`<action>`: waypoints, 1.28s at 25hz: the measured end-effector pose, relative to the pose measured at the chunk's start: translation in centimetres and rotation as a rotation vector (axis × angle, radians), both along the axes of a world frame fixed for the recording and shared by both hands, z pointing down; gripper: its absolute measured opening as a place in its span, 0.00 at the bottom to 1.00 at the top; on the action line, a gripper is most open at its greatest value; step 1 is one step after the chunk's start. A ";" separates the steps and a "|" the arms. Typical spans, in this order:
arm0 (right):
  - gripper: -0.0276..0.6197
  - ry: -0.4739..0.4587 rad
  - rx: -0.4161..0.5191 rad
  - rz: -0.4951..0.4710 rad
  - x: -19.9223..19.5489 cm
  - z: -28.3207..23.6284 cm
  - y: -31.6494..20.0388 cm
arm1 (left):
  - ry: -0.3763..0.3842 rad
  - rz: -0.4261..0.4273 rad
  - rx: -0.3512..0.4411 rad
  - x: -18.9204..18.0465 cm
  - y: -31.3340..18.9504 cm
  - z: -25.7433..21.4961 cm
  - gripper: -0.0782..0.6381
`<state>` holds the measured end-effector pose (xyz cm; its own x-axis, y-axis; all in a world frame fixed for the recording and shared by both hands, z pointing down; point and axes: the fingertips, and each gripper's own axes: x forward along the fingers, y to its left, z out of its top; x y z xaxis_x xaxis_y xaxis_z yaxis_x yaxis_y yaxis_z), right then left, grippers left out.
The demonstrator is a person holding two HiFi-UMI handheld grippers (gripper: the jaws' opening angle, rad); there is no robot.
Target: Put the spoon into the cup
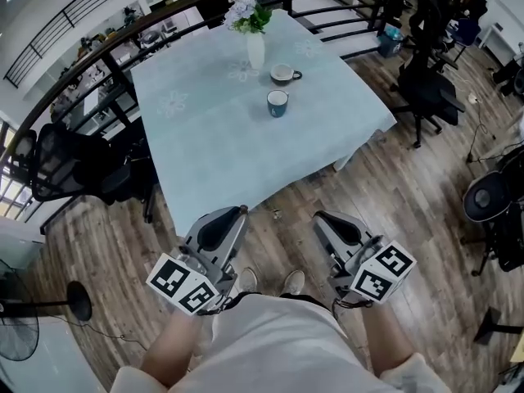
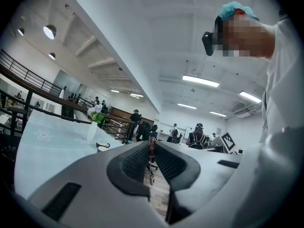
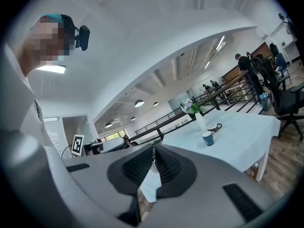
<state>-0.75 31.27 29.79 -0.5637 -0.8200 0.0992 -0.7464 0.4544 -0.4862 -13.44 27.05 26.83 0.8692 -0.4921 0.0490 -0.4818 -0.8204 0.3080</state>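
Wood-plank floor (image 1: 426, 178) under me, a table with a pale blue cloth (image 1: 213, 137) ahead, black office chairs (image 1: 426, 97) beside it — a dark curved railing (image 1: 147, 24) behind, long ceiling lights (image 2: 200, 81) overhead.

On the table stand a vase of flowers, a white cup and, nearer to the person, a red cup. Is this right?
Not quite: the nearer cup is blue, not red. The head view shows it on the table, nearer to the person than the white cup and the vase of flowers.
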 end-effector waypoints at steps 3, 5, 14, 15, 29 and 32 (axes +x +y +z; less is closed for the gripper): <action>0.08 -0.001 0.002 -0.007 1.2 0.2 0.5 | -0.004 -0.003 -0.001 1.4 0.7 0.2 0.18; 0.08 -0.005 0.001 -0.010 2.0 0.3 0.8 | -0.008 -0.002 -0.001 2.2 1.0 0.3 0.18; 0.08 -0.017 -0.010 -0.007 4.5 1.2 0.4 | -0.016 -0.016 0.004 4.1 0.3 0.4 0.18; 0.08 -0.018 -0.012 -0.004 4.8 1.3 0.3 | -0.017 -0.018 0.004 4.2 0.1 0.5 0.18; 0.08 0.002 -0.035 0.011 8.3 2.7 -4.3 | 0.001 -0.020 0.002 7.1 -5.2 1.6 0.18; 0.08 0.005 -0.045 0.009 8.4 3.3 -6.4 | 0.004 -0.019 -0.007 7.3 -7.3 2.2 0.18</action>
<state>7.67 24.89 33.13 -0.5555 -0.8199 0.1386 -0.7530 0.4253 -0.5021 -6.15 19.77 29.06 0.8600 -0.5079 0.0492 -0.4959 -0.8092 0.3151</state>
